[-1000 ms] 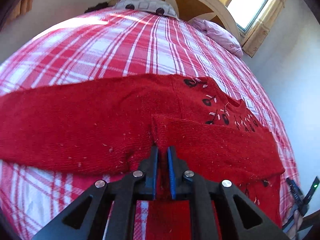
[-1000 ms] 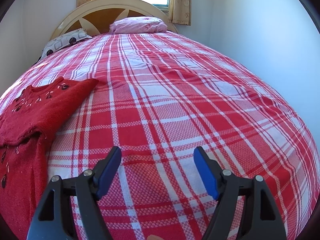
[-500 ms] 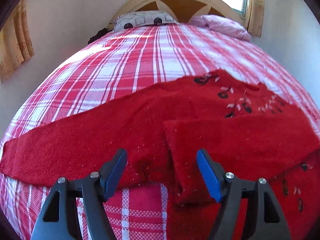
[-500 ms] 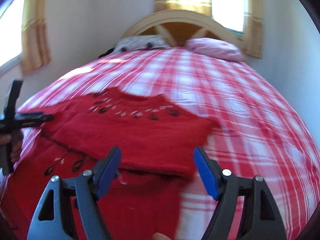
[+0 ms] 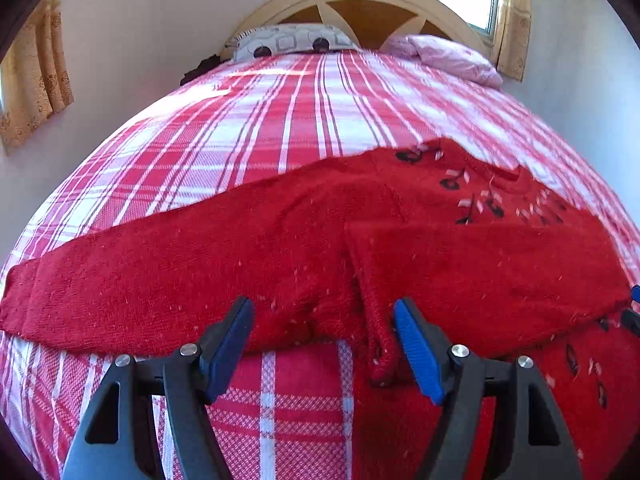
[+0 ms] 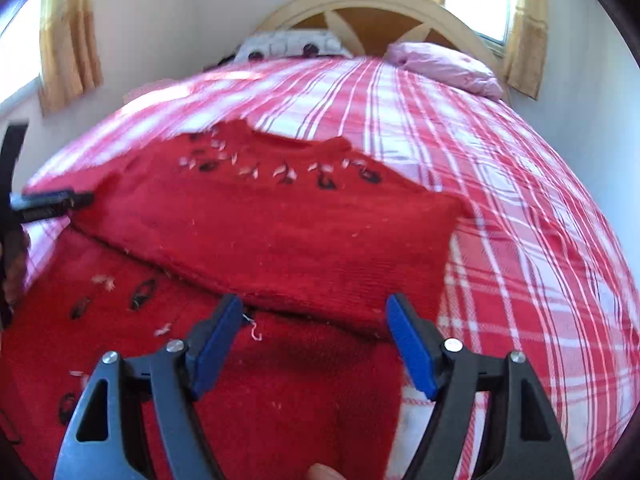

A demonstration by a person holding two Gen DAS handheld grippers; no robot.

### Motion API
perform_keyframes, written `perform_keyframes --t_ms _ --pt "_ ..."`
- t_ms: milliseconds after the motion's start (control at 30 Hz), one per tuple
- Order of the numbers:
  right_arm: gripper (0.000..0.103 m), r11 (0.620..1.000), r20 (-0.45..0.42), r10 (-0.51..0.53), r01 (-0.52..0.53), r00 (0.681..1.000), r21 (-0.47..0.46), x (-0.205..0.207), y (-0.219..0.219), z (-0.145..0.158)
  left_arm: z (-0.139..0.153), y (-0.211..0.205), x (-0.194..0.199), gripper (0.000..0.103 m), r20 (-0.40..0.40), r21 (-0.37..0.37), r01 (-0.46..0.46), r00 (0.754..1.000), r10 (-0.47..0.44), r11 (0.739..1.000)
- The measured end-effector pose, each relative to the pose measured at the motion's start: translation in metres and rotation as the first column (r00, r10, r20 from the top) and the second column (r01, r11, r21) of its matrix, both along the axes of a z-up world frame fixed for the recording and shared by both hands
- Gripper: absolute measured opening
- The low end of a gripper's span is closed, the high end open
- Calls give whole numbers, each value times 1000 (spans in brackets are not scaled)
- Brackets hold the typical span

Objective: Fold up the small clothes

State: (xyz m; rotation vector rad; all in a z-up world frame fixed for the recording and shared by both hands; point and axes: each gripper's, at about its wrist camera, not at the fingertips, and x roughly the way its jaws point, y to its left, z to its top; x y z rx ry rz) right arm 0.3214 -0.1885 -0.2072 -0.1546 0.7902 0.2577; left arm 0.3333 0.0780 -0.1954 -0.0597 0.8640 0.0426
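**Red sweater, part-folded, on plaid bed**

Red sweater [image 5: 280,264]: flat on plaid bedspread [image 5: 280,120]; one sleeve folded across body, other stretched left. Bare bedspread beyond, to pillows [image 6: 444,68]. Left gripper [image 5: 322,344]: fingers apart, empty, over the hem. Right gripper [image 6: 314,340]: fingers apart, empty, over the fold edge.

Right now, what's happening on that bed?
A person with a tool in each hand is folding a red sweater on the plaid bedspread. One sleeve is already folded across the chest; the other lies stretched out. The left tool and right tool are both open above the sweater, holding nothing.
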Motion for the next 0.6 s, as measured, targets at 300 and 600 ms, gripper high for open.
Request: perform_keyframes --t_ms 300,600 --pt "83 1000 -51 -19 19 999 2 1 -16 -15 5 11 -16 73 22 -36 -20 1000 21 999" --pt "83 978 80 -126 110 989 178 -20 -60 4 19 81 -44 73 75 4 -200 977 199 980"
